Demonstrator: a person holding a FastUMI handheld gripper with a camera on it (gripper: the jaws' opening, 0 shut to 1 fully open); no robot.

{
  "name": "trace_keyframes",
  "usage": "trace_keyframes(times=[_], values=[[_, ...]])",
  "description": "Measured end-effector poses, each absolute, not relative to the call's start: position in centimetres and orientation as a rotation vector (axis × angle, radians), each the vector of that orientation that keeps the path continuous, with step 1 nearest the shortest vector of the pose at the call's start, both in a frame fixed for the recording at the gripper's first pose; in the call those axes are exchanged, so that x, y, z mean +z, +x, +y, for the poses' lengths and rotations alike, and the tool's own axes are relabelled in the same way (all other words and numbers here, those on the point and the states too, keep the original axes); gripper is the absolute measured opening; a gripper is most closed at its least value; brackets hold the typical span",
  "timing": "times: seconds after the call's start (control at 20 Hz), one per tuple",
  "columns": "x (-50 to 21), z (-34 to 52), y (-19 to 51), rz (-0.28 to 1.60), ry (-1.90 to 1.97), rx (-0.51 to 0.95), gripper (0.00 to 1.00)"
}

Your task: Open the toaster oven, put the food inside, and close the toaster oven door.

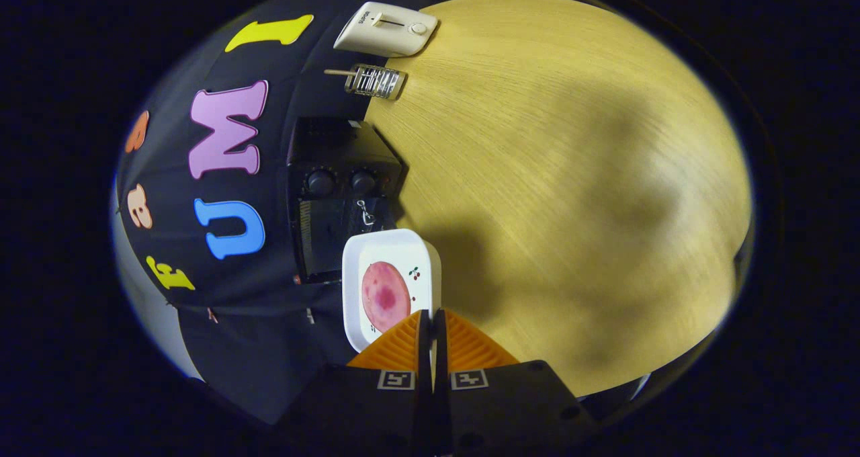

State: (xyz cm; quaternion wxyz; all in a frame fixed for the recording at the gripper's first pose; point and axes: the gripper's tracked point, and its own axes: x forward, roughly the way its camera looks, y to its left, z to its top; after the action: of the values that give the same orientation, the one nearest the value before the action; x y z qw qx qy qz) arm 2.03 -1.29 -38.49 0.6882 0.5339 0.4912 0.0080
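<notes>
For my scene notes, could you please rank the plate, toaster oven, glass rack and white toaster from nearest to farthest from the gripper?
1. Plate, its rim pinched between the gripper fingers.
2. Toaster oven, just beyond the plate.
3. Glass rack, farther along the wall.
4. White toaster, farthest.

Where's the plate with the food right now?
In the gripper view the white plate is clamped by its rim in the gripper, held just in front of the black toaster oven.

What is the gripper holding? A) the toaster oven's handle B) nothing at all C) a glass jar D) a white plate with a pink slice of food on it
D: the gripper has its fingers pinched on the rim of the white plate, which carries a pink slice of food, in front of the toaster oven.
</notes>
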Motion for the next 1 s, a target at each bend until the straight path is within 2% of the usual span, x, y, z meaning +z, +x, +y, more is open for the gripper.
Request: trace_keyframes(times=[0.45,0.75,1.0], values=[[-39.8,10.5,8.7,0.937,1.315,-0.177,0.05],[-41.5,13.3,15.2,0.809,1.389,-0.417,0.05],[-42.1,15.3,19.9,0.739,1.407,-0.499,0.05]])
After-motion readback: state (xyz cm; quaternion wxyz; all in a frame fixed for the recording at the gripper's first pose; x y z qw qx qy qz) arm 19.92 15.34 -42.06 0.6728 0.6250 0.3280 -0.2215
